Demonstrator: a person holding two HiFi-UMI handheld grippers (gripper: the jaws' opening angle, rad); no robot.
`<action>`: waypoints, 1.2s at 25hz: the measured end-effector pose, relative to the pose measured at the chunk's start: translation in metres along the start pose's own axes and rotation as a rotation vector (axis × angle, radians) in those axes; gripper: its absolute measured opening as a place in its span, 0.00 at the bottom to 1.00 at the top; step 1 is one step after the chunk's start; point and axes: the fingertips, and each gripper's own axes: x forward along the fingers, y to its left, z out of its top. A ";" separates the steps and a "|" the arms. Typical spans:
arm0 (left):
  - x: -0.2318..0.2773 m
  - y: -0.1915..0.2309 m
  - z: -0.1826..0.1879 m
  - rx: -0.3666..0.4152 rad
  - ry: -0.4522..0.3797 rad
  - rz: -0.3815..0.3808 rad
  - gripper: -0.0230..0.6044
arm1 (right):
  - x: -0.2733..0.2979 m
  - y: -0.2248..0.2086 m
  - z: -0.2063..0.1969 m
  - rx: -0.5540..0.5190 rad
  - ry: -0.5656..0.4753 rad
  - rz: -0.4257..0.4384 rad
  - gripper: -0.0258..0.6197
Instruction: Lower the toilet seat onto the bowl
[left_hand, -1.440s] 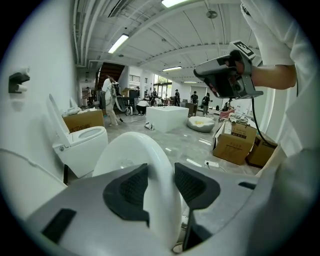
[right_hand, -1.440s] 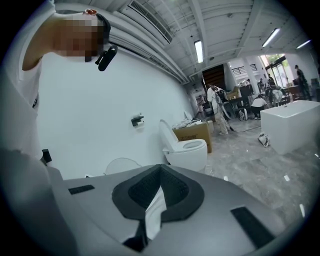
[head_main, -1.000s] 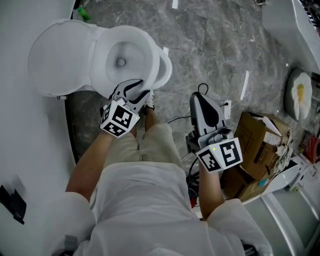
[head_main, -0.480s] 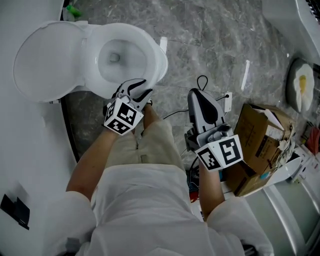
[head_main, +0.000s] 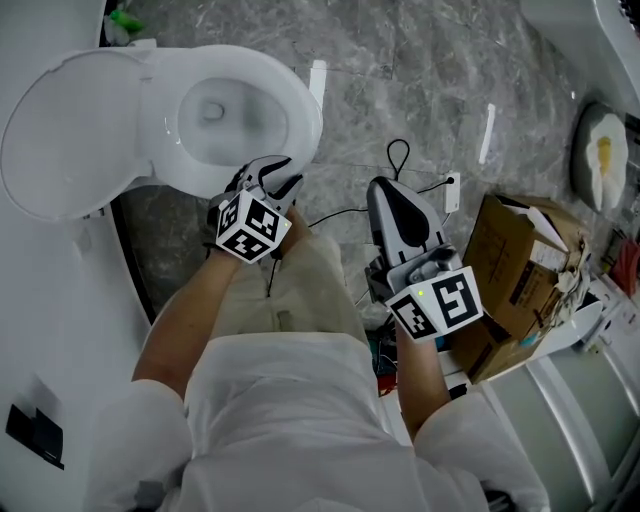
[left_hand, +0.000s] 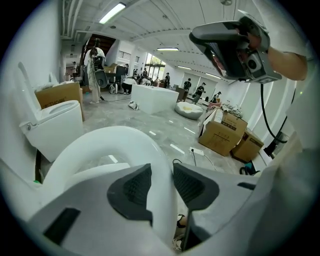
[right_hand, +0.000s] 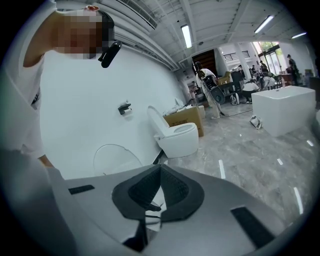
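Pads (left_hand: 135, 188) of left tool (left_hand: 161, 170) clamp the toilet seat (left_hand: 95, 142), seen only in its own view. Right tool (right_hand: 161, 170) closed, empty.

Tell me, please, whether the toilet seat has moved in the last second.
Yes: the toilet seat, gripped by the left gripper, has dropped toward the bowl; its front overhangs the rim less.

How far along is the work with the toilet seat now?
Done: the seat is tipped nearly flat over the bowl, clear of the raised lid. In hand: the left gripper clamps the seat's front edge. Left: a gap above the bowl shows, so it seems not fully down; then release. The right gripper is shut, empty.
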 end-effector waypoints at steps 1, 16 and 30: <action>0.005 0.000 -0.002 0.003 0.007 -0.004 0.27 | 0.001 -0.003 -0.002 0.001 0.003 -0.001 0.04; 0.073 0.000 -0.032 0.023 0.135 -0.048 0.25 | -0.014 -0.054 -0.023 0.022 0.046 -0.071 0.04; 0.120 0.005 -0.058 0.014 0.223 -0.075 0.22 | -0.033 -0.073 -0.050 0.048 0.098 -0.113 0.04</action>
